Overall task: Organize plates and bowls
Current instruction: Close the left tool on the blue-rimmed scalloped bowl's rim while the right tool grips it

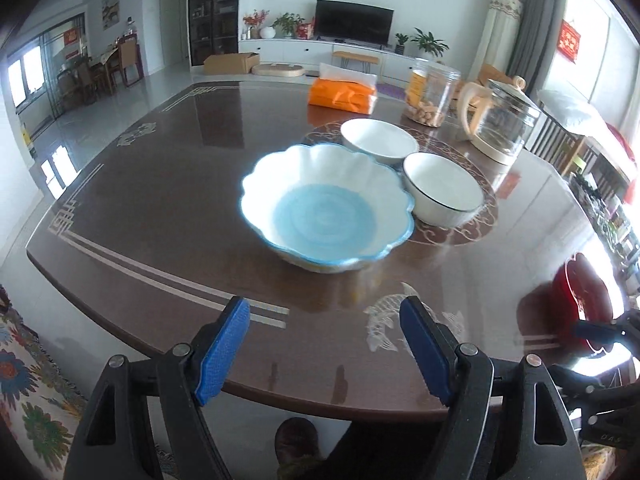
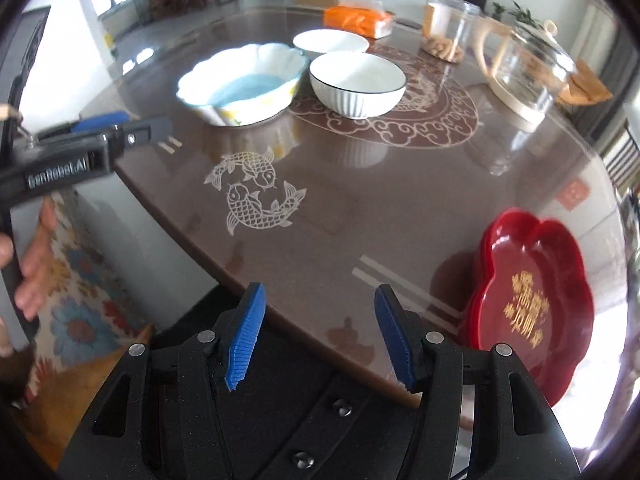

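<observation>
A scalloped white bowl with a blue centre (image 1: 326, 206) (image 2: 244, 82) stands mid-table. Just behind it to the right are two white bowls, one nearer with a dark rim (image 1: 442, 188) (image 2: 357, 80), one farther (image 1: 378, 138) (image 2: 330, 41). A red flower-shaped plate (image 2: 532, 300) (image 1: 582, 300) lies by the table's near right edge. My left gripper (image 1: 324, 324) hangs open over the near edge, short of the blue bowl, nothing between its blue pads. My right gripper (image 2: 320, 312) is open too, empty, left of the red plate. The left gripper (image 2: 120, 126) also shows from the side in the right wrist view.
At the far side of the dark glossy table (image 1: 160, 216) stand an orange tissue pack (image 1: 342, 94), a clear jar of snacks (image 1: 430, 94) and a glass kettle (image 1: 502, 120). A hand (image 2: 34, 276) grips the left tool. A flowered cushion (image 1: 28, 380) lies below the table's near edge.
</observation>
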Demonstrator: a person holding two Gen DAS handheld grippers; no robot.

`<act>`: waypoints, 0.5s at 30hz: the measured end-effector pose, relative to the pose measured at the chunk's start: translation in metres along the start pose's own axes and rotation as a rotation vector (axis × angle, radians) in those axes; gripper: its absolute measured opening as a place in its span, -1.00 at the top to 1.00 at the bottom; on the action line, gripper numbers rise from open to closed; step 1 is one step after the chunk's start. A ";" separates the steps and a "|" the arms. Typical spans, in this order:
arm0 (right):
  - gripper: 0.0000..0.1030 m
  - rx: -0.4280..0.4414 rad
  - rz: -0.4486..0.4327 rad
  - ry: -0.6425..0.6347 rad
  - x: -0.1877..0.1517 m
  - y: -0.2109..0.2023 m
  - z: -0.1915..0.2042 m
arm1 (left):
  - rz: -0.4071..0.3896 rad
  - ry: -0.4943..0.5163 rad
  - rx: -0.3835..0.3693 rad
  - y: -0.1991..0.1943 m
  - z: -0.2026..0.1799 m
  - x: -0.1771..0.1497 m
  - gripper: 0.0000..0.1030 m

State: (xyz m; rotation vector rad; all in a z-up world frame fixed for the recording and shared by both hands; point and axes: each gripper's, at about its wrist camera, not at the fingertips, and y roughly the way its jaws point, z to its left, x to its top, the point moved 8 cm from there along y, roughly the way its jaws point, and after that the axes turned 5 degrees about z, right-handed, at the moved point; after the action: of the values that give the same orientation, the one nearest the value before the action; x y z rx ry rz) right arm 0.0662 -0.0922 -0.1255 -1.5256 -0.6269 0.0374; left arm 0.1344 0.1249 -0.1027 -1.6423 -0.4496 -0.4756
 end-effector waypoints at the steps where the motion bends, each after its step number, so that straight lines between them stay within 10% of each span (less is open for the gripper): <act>1: -0.18 -0.002 -0.018 -0.006 0.012 -0.006 0.000 | -0.001 -0.018 0.003 0.002 0.015 0.008 -0.50; 7: -0.18 0.342 -0.093 0.271 0.102 -0.003 -0.006 | 0.051 -0.070 0.002 0.042 0.065 0.060 -0.50; 15: -0.16 0.427 0.006 0.465 0.157 0.084 0.008 | 0.150 -0.125 -0.023 0.105 0.079 0.098 -0.49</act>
State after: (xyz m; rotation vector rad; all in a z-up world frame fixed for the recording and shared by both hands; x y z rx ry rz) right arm 0.2250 -0.0155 -0.1484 -1.0686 -0.2205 -0.1656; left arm 0.2773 0.1927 -0.1447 -1.7196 -0.4110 -0.2689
